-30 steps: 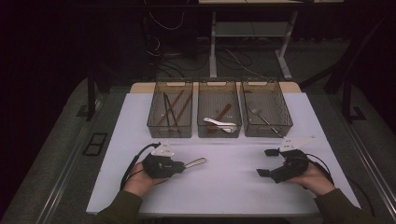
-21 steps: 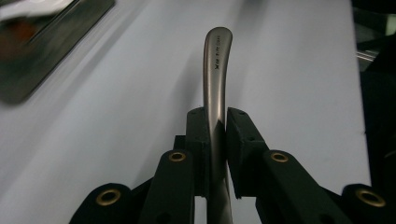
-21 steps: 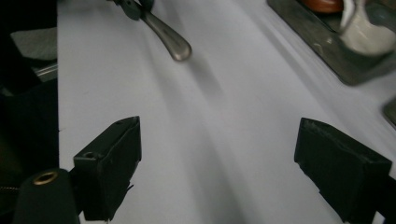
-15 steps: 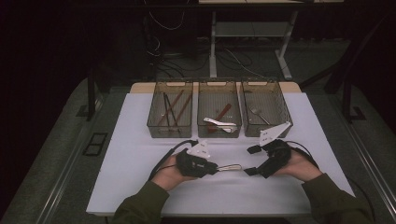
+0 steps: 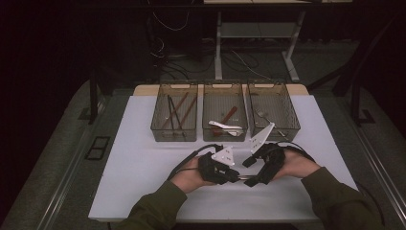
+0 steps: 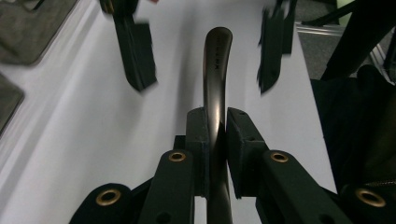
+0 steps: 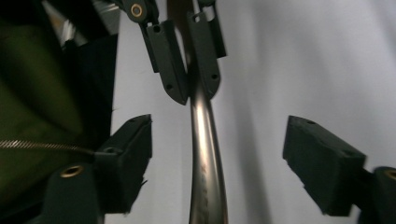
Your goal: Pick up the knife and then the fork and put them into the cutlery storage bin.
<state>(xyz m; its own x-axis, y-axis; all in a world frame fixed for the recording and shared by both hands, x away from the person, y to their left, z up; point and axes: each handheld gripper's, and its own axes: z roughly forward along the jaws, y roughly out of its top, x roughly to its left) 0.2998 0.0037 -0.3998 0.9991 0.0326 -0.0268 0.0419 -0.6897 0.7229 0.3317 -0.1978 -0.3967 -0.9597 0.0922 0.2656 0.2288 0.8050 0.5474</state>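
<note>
Handover of a metal handle, left gripper to right

My left gripper (image 5: 233,176) was clamped on the handle (image 6: 216,88) of a metal utensil, held just above the desk (image 5: 143,163) near its front middle. The handle's long axis ran level toward my right gripper (image 5: 253,173), its free end lying between that gripper's jaws. Those jaws had just been closing yet stood apart, one pad (image 7: 322,163) clear on each side and touching nothing. The right gripper was therefore the nearer one for the next grasp and needed only to squeeze across the handle. The desk was white and bare around my hands, three bins (image 5: 225,136) sat along its far edge, and the room beyond was dark.
</note>
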